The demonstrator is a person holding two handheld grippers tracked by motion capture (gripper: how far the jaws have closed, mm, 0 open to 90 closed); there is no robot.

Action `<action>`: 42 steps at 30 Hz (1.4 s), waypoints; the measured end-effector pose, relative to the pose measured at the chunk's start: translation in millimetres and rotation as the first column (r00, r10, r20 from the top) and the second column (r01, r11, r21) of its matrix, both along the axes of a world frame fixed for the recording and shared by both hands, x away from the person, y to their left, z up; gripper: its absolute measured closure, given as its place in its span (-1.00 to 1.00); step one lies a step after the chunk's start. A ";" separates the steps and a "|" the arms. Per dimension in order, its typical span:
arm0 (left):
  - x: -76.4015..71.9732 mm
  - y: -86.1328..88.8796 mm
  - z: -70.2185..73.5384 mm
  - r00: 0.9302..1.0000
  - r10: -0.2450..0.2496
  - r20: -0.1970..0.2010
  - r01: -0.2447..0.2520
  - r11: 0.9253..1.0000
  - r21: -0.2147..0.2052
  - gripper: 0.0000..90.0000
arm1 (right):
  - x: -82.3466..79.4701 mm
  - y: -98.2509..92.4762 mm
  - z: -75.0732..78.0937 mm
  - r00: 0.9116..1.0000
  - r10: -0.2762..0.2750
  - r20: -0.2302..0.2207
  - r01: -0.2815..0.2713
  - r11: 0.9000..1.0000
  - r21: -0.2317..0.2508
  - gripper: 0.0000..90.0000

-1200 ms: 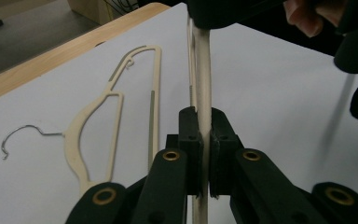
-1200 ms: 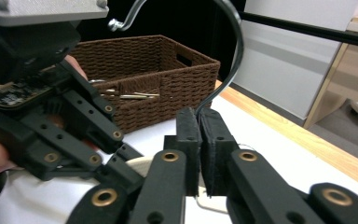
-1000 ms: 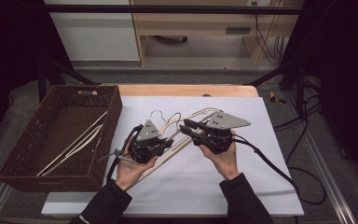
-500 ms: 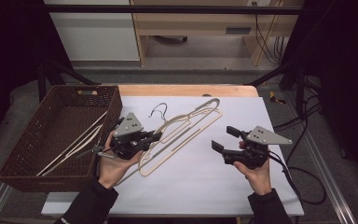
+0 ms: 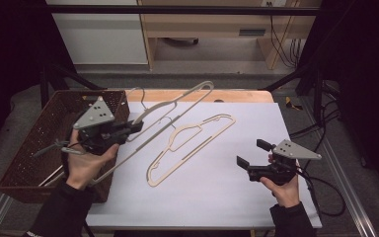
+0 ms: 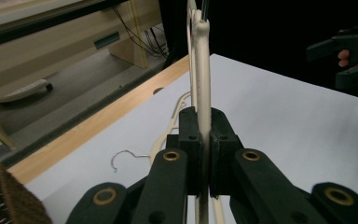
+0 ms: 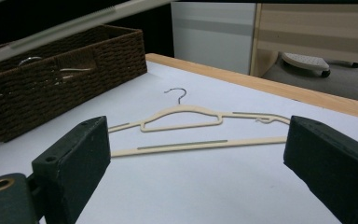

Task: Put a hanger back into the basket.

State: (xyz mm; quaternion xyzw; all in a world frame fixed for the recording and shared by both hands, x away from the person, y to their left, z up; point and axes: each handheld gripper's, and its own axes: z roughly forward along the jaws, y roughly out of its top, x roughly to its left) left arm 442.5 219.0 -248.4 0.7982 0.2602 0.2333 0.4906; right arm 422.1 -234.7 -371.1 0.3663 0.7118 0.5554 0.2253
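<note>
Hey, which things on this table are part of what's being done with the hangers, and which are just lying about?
Part of the job:
- raised hanger, clamped in the left hand-held gripper
- flat hanger on the table
- basket with hangers inside
- right hand-held gripper, open, nothing between its jaws

Lying about:
- cables beside the table
- cabinet behind the table

Both hangers look like matt cream plastic: the lifted hanger (image 5: 177, 106) and the flat hanger (image 5: 190, 145), each with a thin shiny metal hook (image 7: 177, 93). The basket (image 5: 39, 143) is rough dark brown wicker. The desk (image 5: 237, 197) has a smooth matt white top with a pale wood edge. The fingers (image 7: 74, 158) are matt black plastic.
</note>
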 end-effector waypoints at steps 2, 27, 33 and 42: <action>0.6 5.2 3.2 1.000 0.009 0.007 -0.009 1.000 0.003 0.91 | -0.2 -1.7 0.2 1.000 -0.005 -0.005 0.005 1.000 -0.007 -0.84; 28.8 131.8 -12.1 0.982 0.184 0.031 -0.187 0.973 0.137 0.91 | 3.0 1.3 -3.0 1.000 -0.017 -0.013 0.017 1.000 -0.024 -0.86; 32.5 150.7 -21.9 0.977 0.212 0.029 -0.213 0.962 0.172 0.91 | 3.4 1.9 -3.6 1.000 -0.014 -0.015 0.013 1.000 -0.029 -0.86; 42.3 175.7 -43.7 0.960 0.280 0.020 -0.278 0.936 0.215 0.91 | 4.5 2.4 -5.1 1.000 -0.015 -0.021 0.014 0.999 -0.030 -0.86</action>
